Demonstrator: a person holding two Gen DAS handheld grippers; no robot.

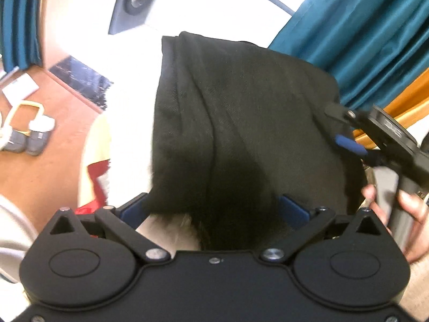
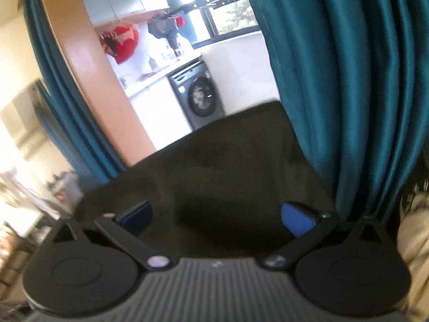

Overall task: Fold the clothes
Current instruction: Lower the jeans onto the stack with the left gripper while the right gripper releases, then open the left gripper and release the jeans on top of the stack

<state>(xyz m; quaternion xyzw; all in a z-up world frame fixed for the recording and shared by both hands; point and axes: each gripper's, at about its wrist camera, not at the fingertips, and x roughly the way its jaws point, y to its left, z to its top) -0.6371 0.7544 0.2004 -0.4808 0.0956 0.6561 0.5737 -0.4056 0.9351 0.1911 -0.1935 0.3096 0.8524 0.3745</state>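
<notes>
Both the left gripper (image 1: 214, 209) and right gripper (image 2: 217, 218) had jaws spread wide over the black garment (image 1: 241, 112), pinching nothing.

Black garment (image 1: 241, 112) lies folded in a creased, layered rectangle.

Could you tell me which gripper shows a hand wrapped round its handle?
The right gripper, at the black cloth's right edge; the left gripper's handle is out of view.

I'm seeing a plain black garment (image 1: 241, 112), teal curtains (image 1: 362, 40) far right, a dark grey washing machine (image 2: 199, 98), and orange-brown flooring (image 1: 48, 166) left.
</notes>
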